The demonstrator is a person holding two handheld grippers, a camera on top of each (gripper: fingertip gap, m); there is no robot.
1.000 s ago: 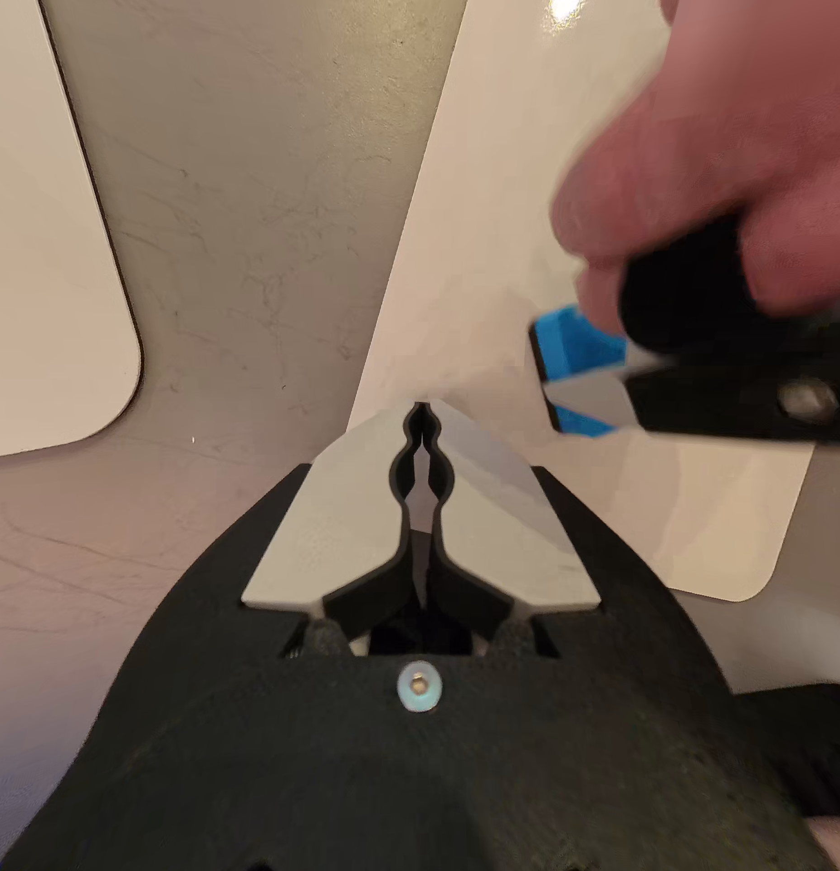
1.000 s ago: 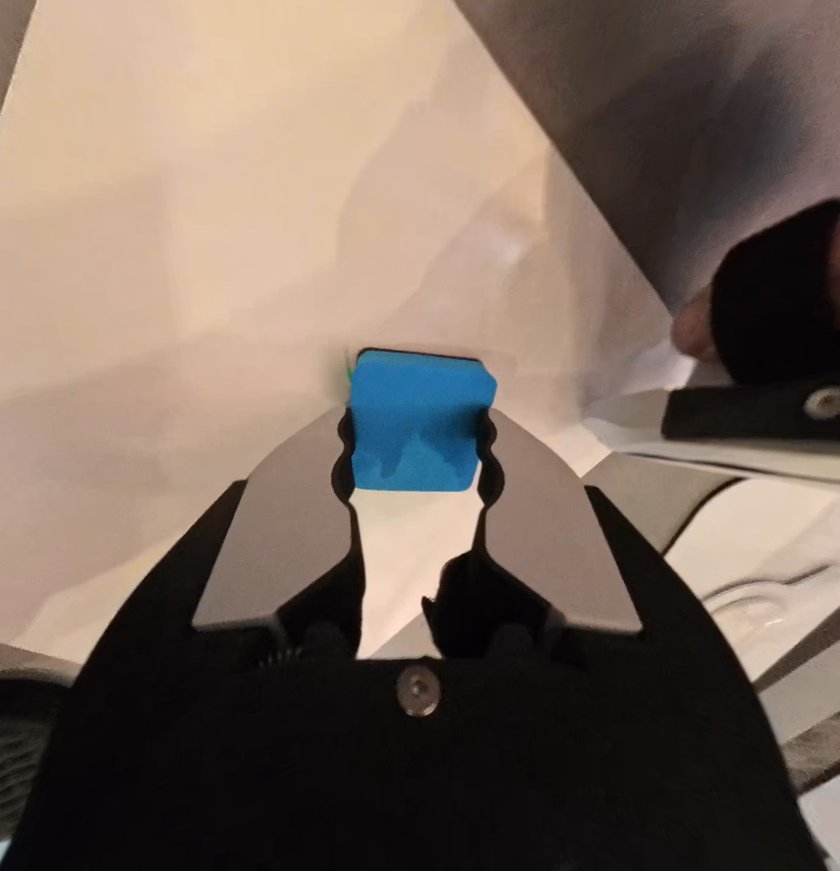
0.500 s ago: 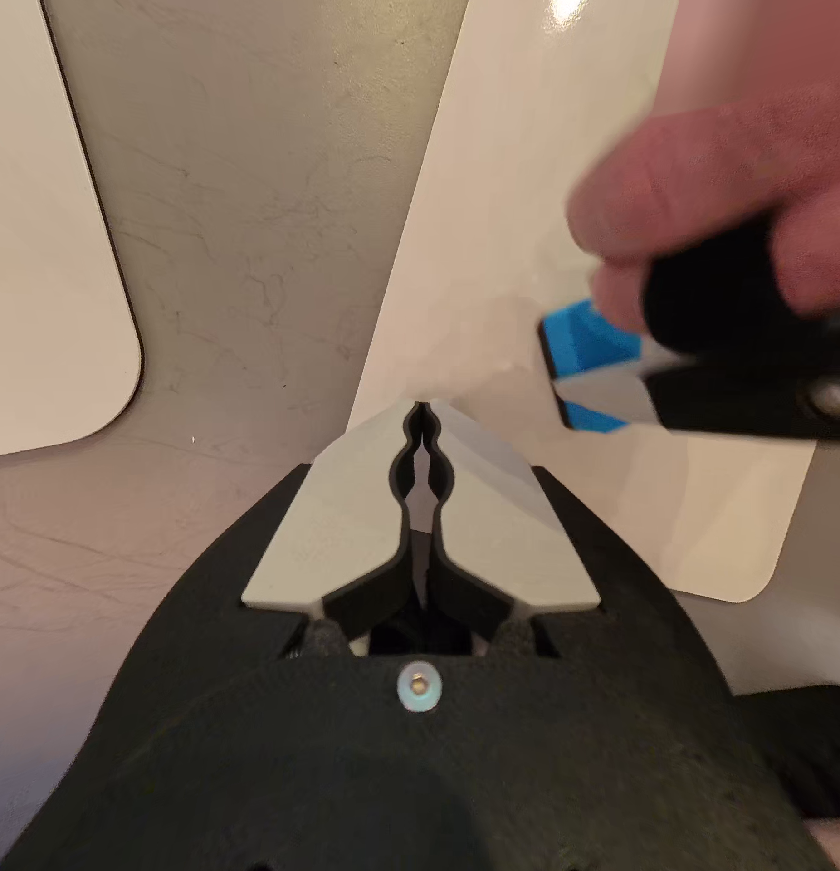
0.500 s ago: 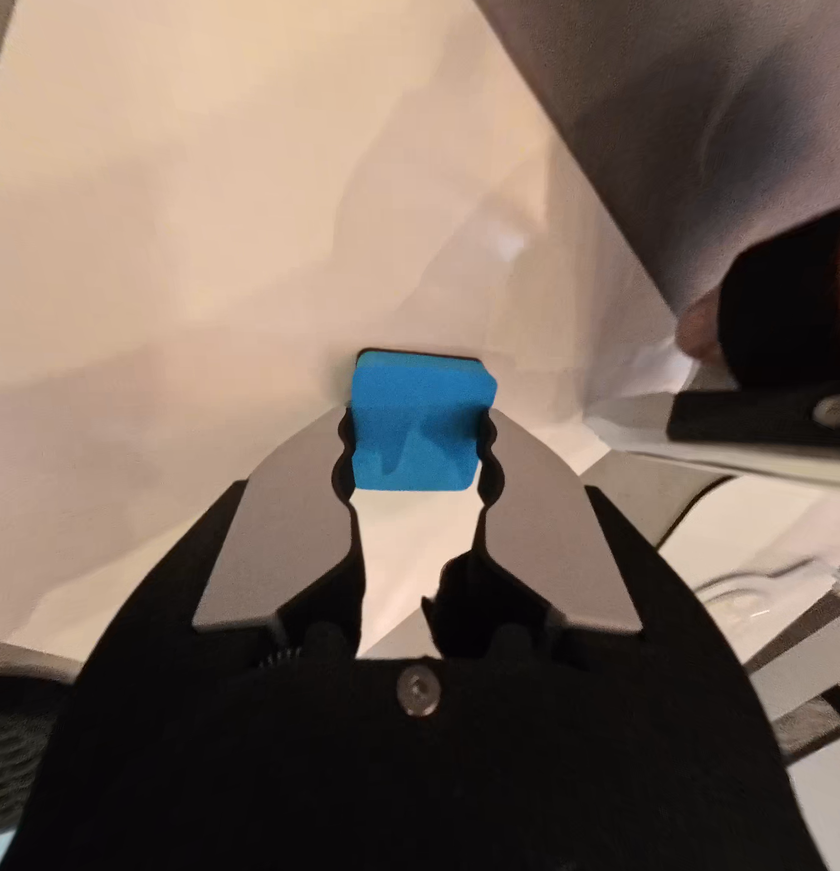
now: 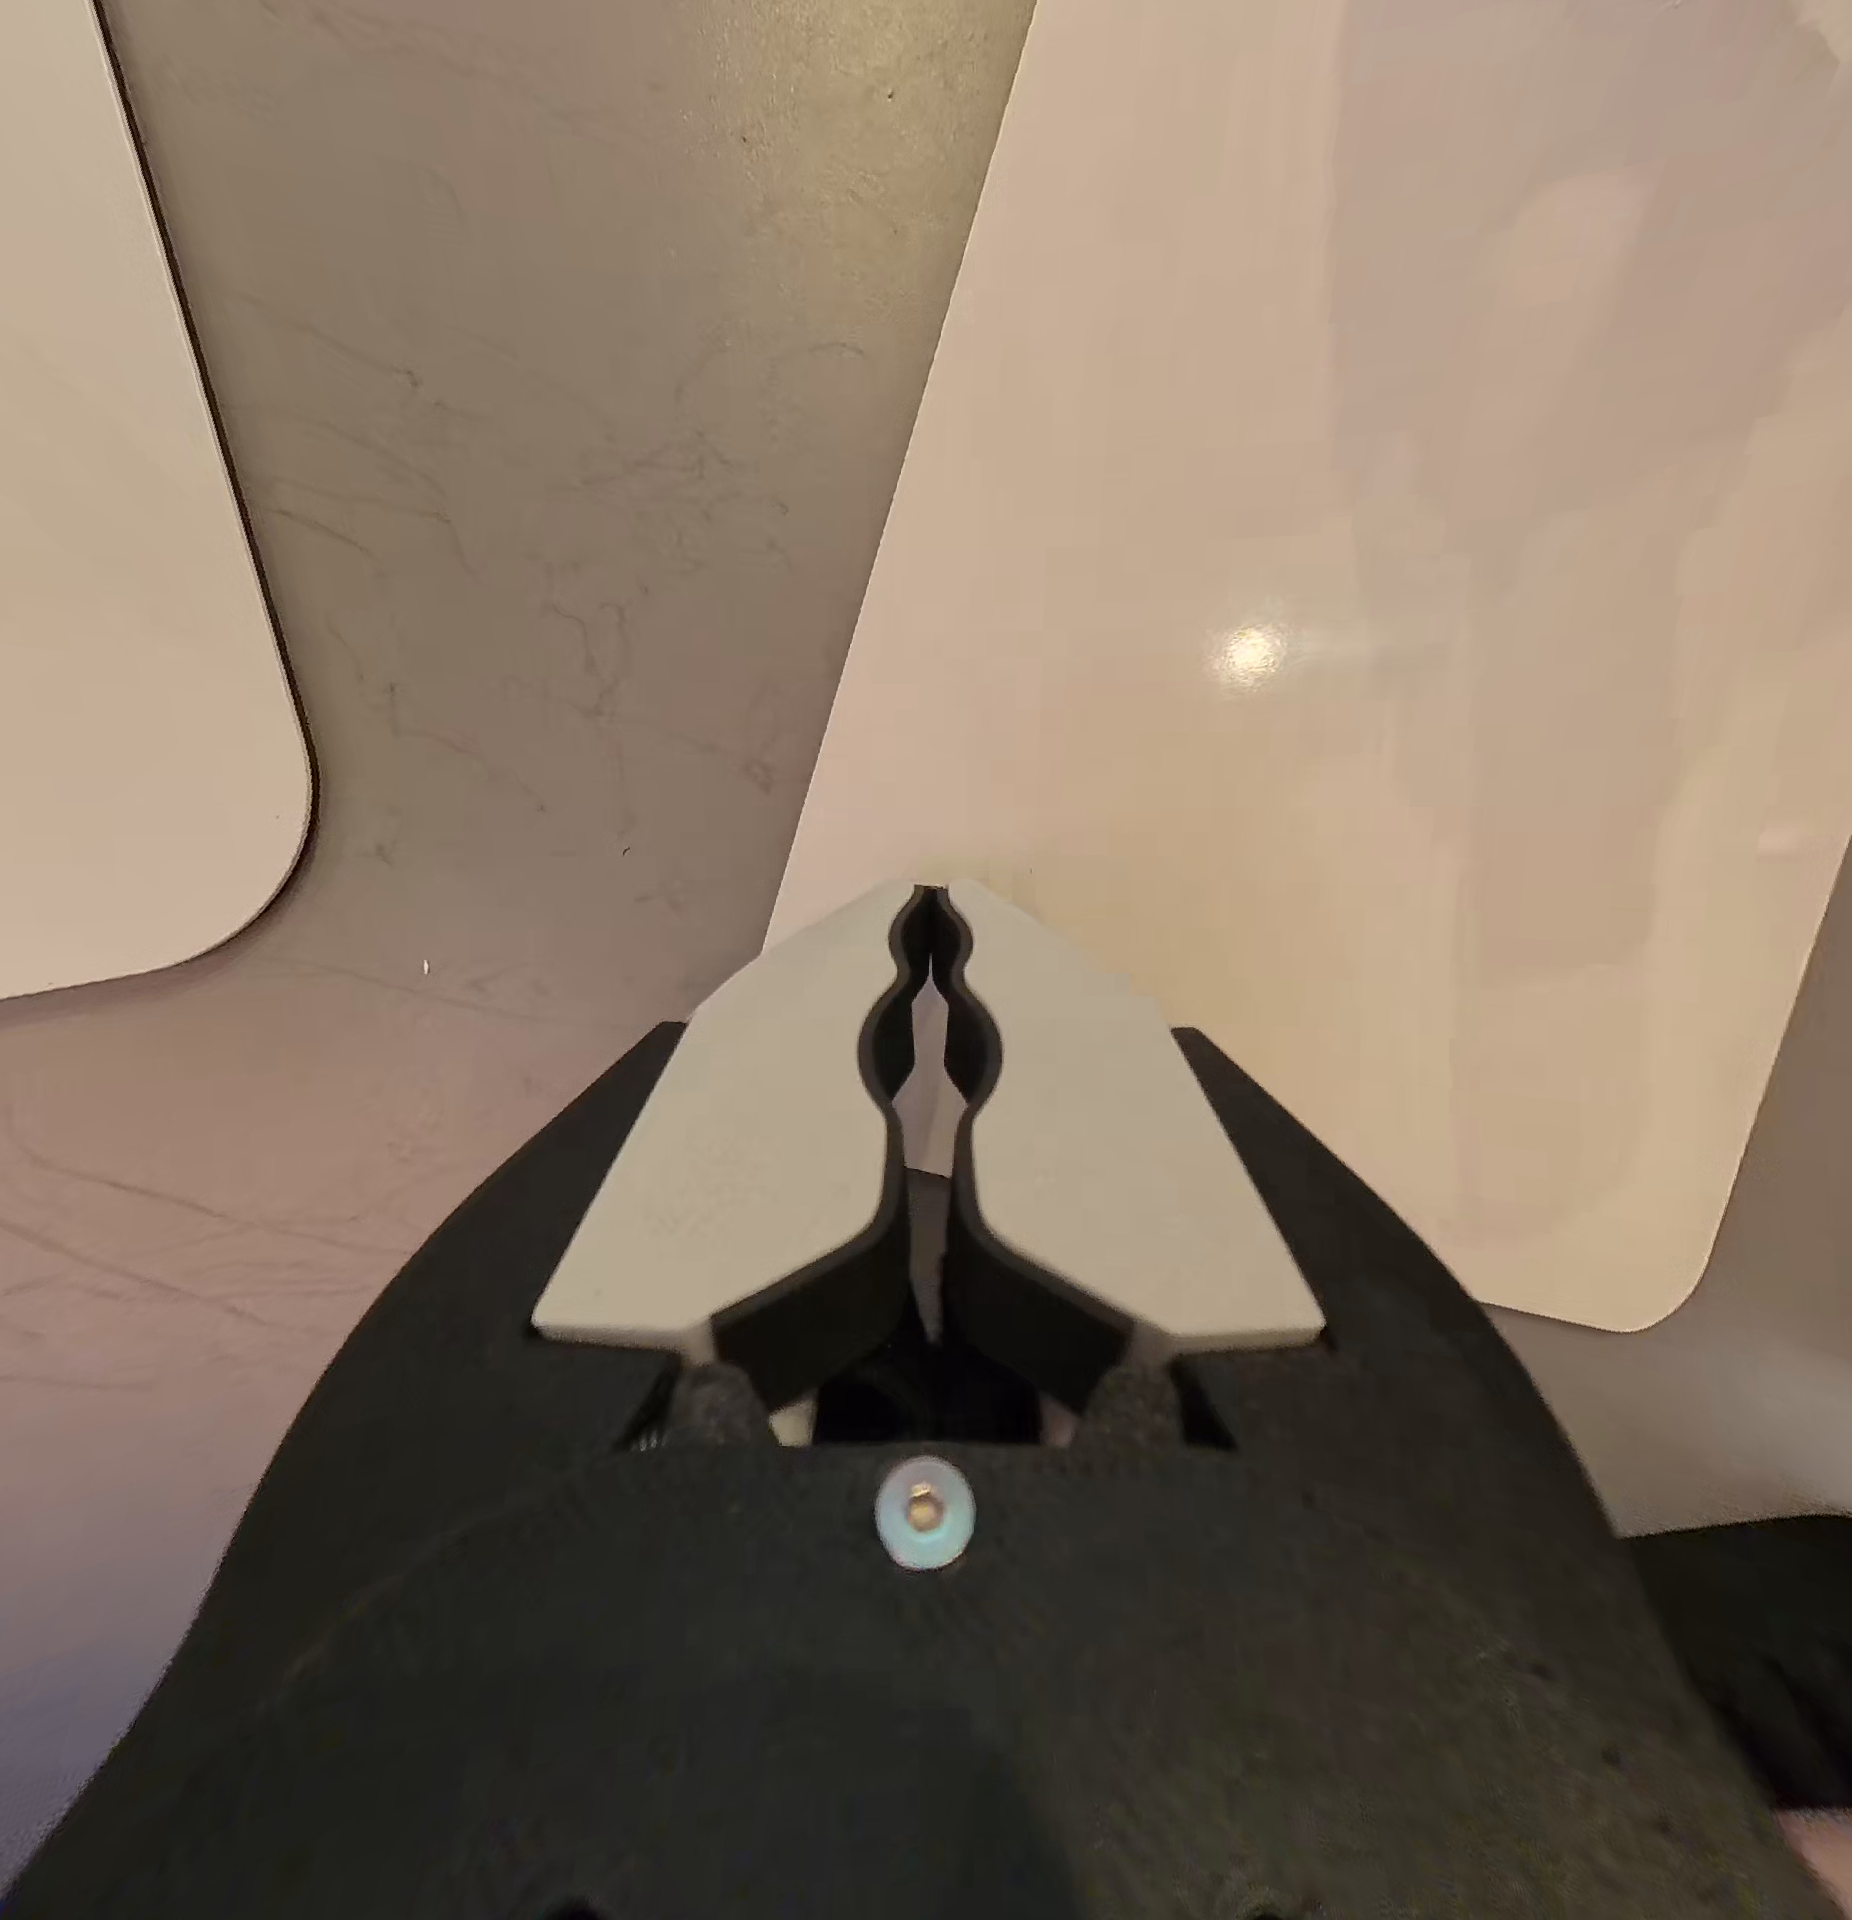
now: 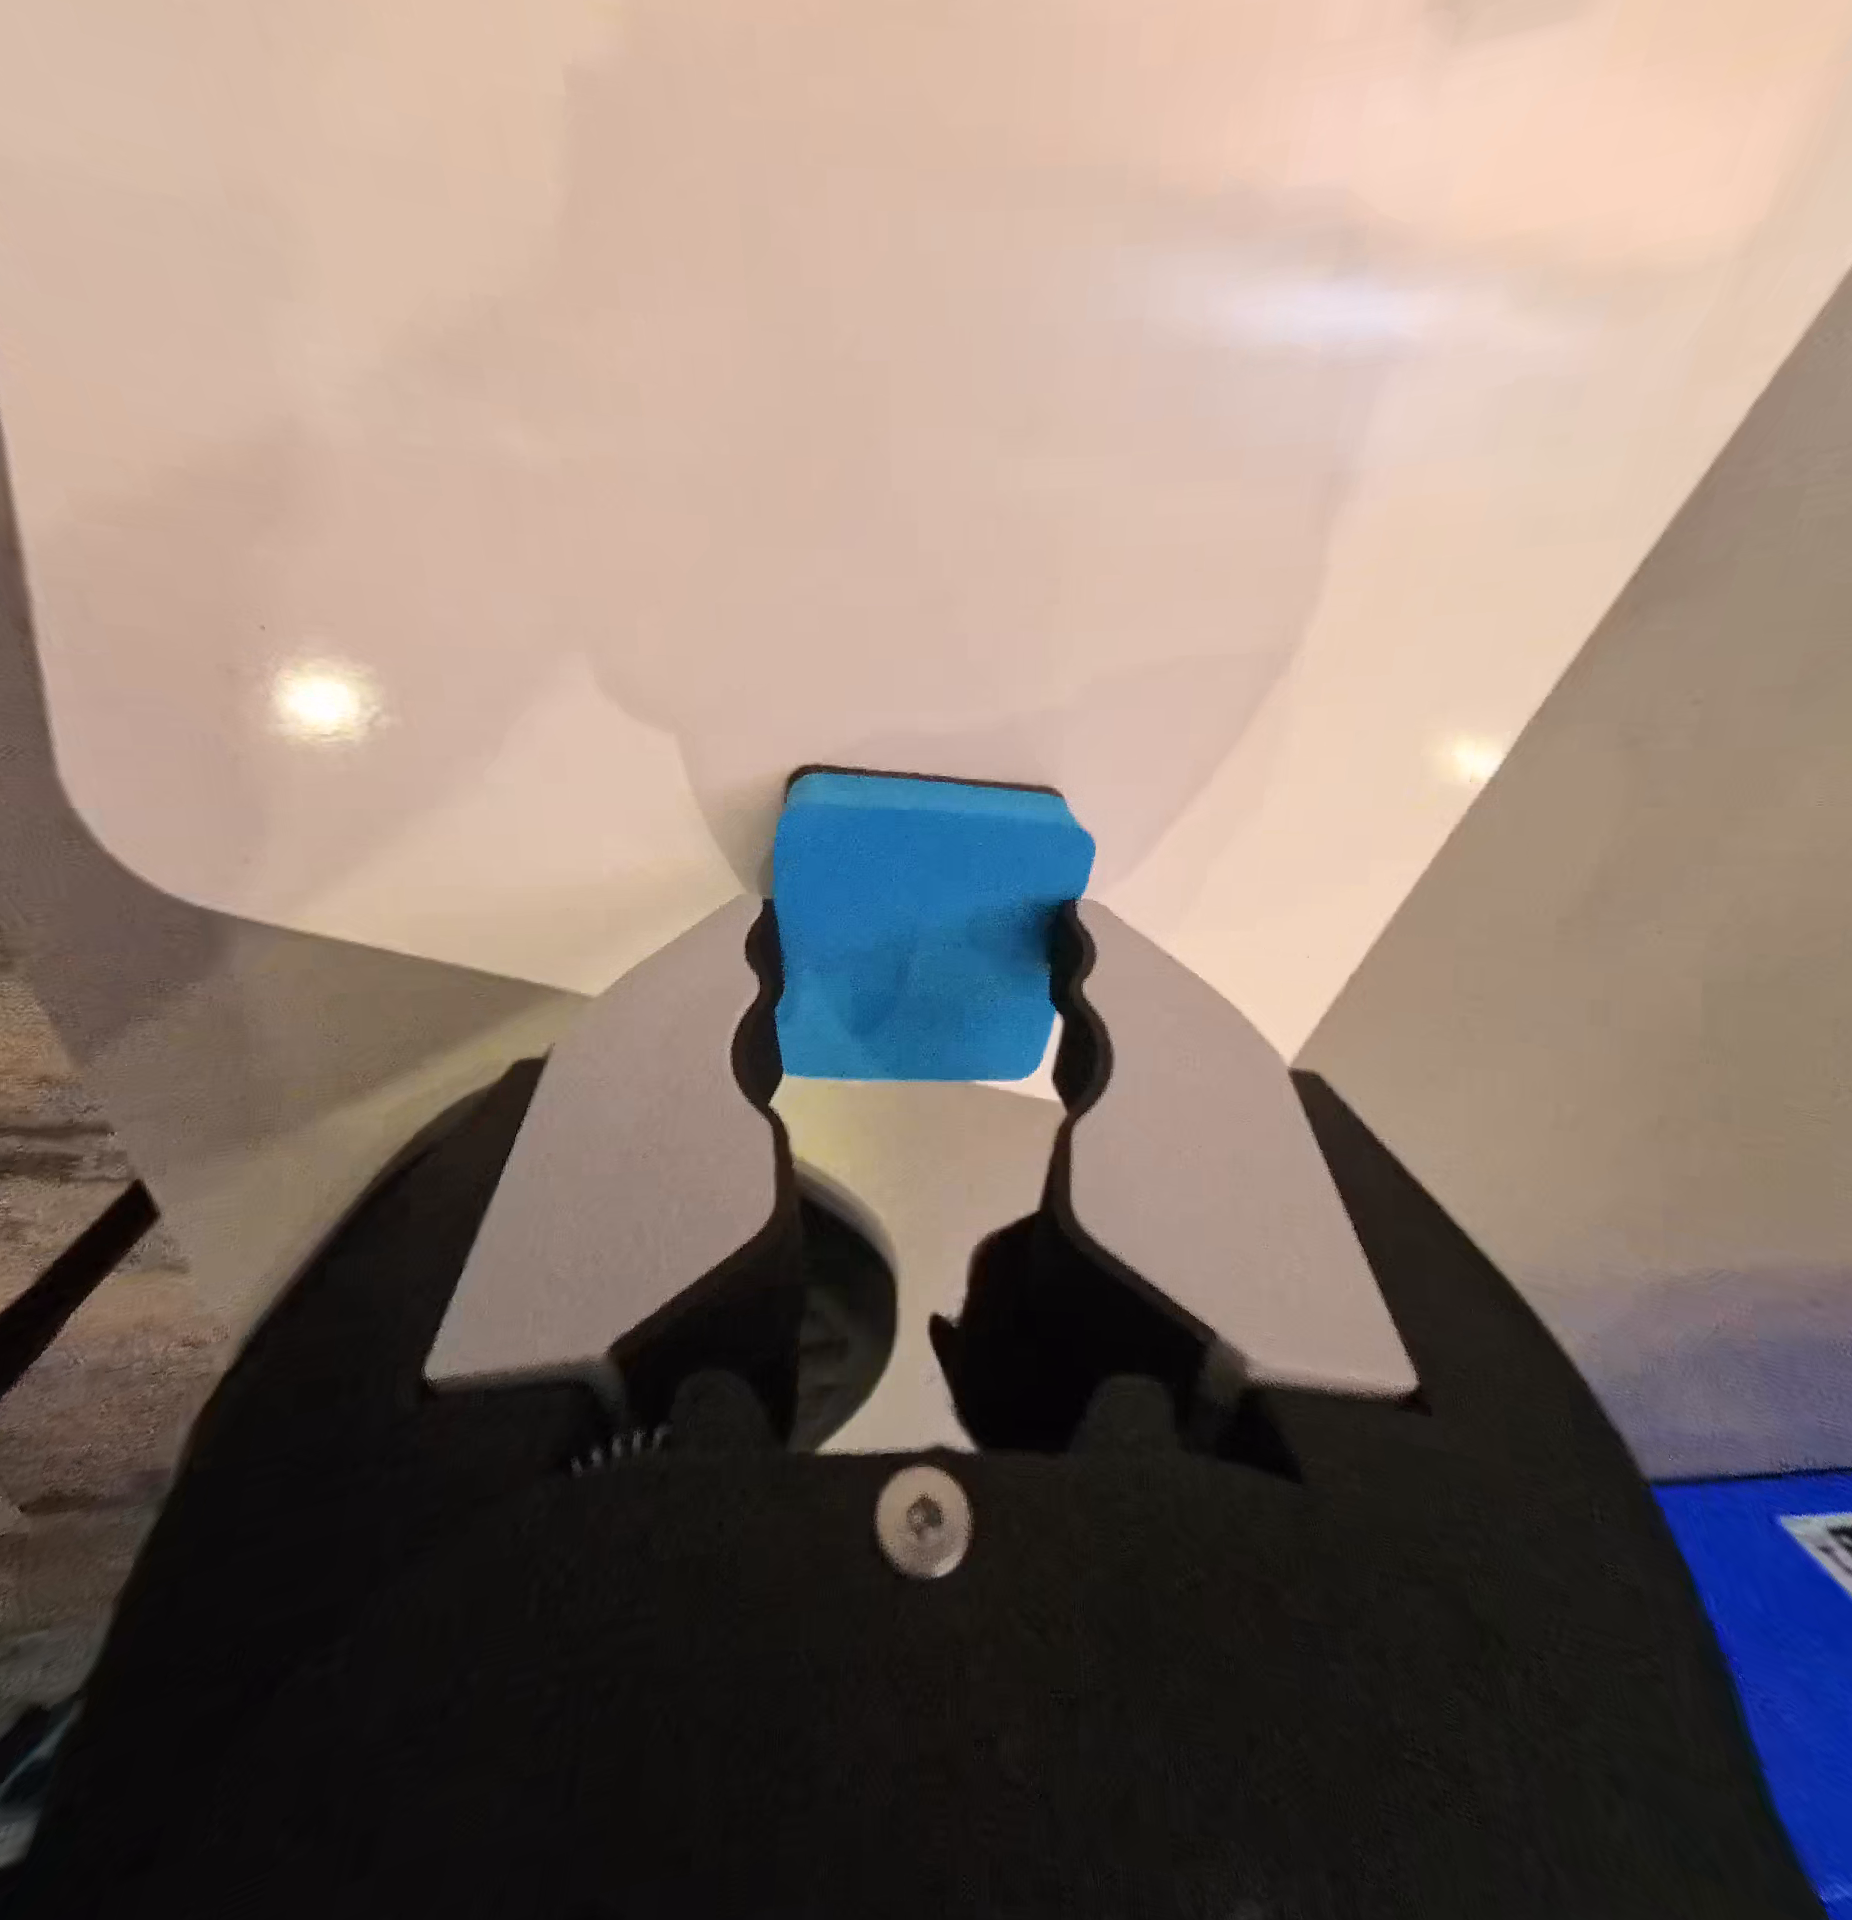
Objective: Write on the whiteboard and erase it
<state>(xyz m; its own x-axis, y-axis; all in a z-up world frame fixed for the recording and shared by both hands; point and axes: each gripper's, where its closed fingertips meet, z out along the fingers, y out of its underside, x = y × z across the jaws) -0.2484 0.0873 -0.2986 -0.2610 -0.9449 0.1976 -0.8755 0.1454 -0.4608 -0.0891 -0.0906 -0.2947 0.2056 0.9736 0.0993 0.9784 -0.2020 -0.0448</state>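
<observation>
The right gripper (image 6: 917, 987) pinches a blue eraser (image 6: 927, 914) between its fingers, over the near part of the whiteboard (image 6: 693, 416). Wiping well probably means keeping the eraser's face flat and the strokes overlapping. The left gripper (image 5: 934, 904), fingers closed on nothing, rests at the board's corner on the bench (image 5: 548, 468). Only the left view shows a second board (image 5: 91, 520); only the right shows the eraser.

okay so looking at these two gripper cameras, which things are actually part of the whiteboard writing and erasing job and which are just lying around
Part of the job:
- whiteboard, no marks visible on it
- blue eraser, clamped in the right gripper, its dark underside facing the board
- left gripper, shut, tips at the board's near edge

Just lying about:
- second white board to the left
- blue item bearing a label
- grey table
</observation>
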